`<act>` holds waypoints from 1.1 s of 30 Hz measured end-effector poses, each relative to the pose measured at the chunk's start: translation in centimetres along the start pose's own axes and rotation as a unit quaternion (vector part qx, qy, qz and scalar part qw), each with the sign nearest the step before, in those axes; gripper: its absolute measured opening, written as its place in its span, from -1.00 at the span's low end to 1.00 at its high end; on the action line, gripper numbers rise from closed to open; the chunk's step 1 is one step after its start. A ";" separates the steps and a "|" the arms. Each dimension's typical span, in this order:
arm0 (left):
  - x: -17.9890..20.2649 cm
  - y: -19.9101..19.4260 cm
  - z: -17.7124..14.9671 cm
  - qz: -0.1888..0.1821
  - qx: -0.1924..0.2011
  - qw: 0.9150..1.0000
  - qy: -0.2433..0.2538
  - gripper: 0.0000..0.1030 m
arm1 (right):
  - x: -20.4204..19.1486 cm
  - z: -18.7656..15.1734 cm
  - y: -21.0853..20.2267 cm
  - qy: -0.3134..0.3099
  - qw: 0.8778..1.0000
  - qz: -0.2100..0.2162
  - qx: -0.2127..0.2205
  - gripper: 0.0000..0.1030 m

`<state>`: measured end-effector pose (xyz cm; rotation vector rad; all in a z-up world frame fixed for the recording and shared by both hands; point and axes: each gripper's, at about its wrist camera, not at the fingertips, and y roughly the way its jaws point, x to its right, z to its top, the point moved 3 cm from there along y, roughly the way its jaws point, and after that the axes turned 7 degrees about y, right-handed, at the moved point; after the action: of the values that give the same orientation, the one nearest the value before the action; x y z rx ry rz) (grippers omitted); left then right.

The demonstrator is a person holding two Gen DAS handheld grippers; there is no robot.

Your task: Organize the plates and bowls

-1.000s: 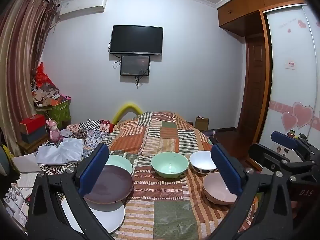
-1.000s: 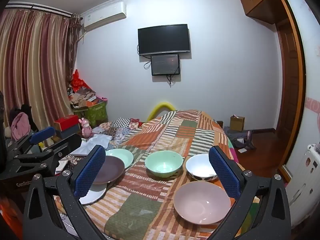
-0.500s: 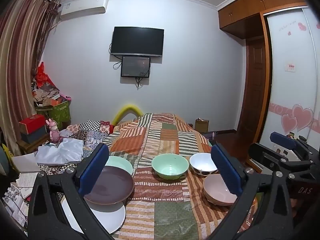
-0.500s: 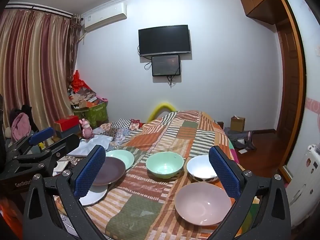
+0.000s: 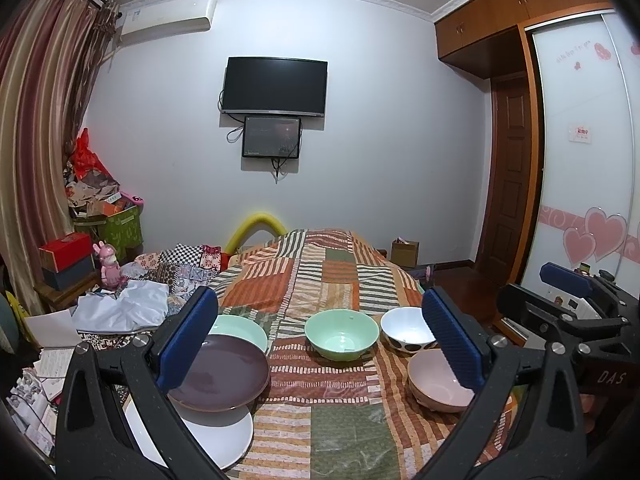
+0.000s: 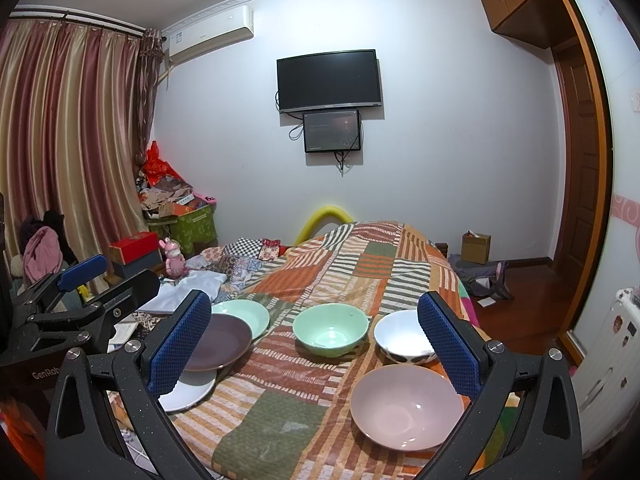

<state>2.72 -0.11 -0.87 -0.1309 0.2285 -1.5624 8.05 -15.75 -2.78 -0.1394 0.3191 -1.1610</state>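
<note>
Now we hover both hand-held grippers, left [image 5: 320, 340] and right [image 6: 314, 340], jaws wide and empty; pink bowl [image 6: 406, 404] lies nearest the right, just ahead.

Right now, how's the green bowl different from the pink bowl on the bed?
The green bowl sits farther back, mid-bed; the pink bowl lies nearest, by the right gripper. The green bowl looks deeper and narrower, the pink bowl wider and shallower. Both are upright, empty and untouched.

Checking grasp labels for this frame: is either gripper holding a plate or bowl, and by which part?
Nothing is held. The left gripper and right gripper are both open, clear of the dishes on the bed.
</note>
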 end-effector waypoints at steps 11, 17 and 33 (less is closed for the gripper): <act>0.0 0.0 -0.1 -0.001 0.000 1.000 0.000 1.00 | -0.2 0.0 0.0 0.001 1.000 0.000 0.000 1.00; -0.1 0.0 -0.1 0.000 0.001 1.000 0.000 1.00 | -0.3 0.2 -0.1 0.001 1.000 0.002 0.000 1.00; -0.1 0.2 -0.3 0.000 -0.004 1.000 -0.003 1.00 | -0.7 -0.2 -0.4 -0.001 1.000 0.007 0.004 1.00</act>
<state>2.85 0.01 -1.21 -0.1415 0.2289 -1.5613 7.35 -15.24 -2.71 -0.1309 0.3138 -1.1482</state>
